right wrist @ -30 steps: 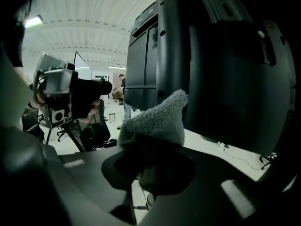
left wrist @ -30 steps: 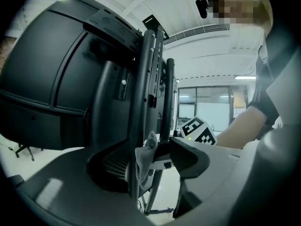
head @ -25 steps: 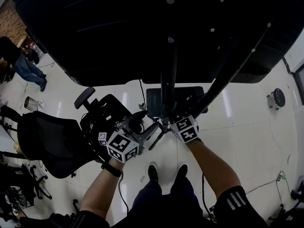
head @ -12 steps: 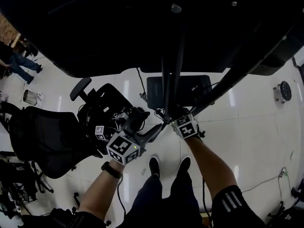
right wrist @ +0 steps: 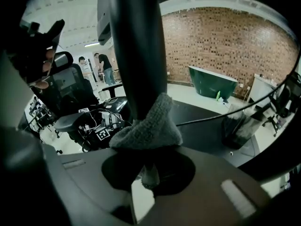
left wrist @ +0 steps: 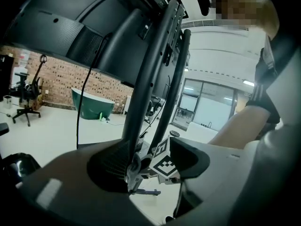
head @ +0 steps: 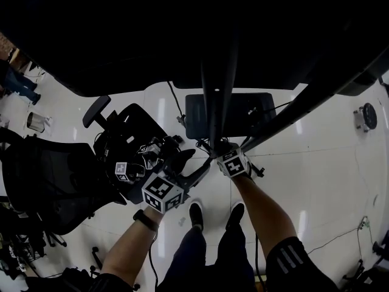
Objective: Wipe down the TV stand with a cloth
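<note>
The TV stand's black poles (head: 214, 96) rise from a dark base plate (head: 243, 111) to the big TV (head: 152, 35) overhead. My right gripper (head: 220, 152) is at the foot of the poles. In the right gripper view it (right wrist: 150, 172) is shut on a grey fuzzy cloth (right wrist: 148, 126), which presses against a thick black pole (right wrist: 136, 51). My left gripper (head: 197, 170) reaches toward the same poles from the left. In the left gripper view it (left wrist: 153, 166) stands open, with a slanted pole (left wrist: 150, 79) just beyond its left jaw and the right gripper's marker cube (left wrist: 165, 163) showing through the gap.
A black office chair (head: 55, 175) and a chair loaded with cabled gear (head: 137, 154) stand close on the left. My shoes (head: 196, 212) are just behind the base. A small round object (head: 364, 117) lies on the white floor at right. A green tub (right wrist: 211, 81) stands by the brick wall.
The TV now fills more of the head view's top and the picture is darker. Both grippers stay at the poles; the left has drifted slightly right and down.
</note>
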Demonstrator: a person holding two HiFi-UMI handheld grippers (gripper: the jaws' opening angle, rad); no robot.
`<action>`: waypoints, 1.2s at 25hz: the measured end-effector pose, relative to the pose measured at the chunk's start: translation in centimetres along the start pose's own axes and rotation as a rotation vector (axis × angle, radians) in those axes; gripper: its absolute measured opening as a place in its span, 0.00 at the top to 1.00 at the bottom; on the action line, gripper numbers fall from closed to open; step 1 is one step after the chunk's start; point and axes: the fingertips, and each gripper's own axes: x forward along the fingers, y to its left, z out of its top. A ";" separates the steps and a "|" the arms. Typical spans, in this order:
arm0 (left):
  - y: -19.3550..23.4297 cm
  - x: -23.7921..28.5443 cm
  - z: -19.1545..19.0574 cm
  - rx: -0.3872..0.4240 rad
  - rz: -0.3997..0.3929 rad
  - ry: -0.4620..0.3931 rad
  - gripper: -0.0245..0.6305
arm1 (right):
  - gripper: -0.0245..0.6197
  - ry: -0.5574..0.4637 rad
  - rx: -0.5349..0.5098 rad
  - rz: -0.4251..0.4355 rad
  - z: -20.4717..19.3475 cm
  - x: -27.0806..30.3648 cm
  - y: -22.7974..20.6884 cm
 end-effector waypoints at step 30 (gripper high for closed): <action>-19.1 0.5 22.6 0.299 -0.150 -0.263 0.52 | 0.91 -0.715 -0.146 -0.093 21.7 -41.6 -0.2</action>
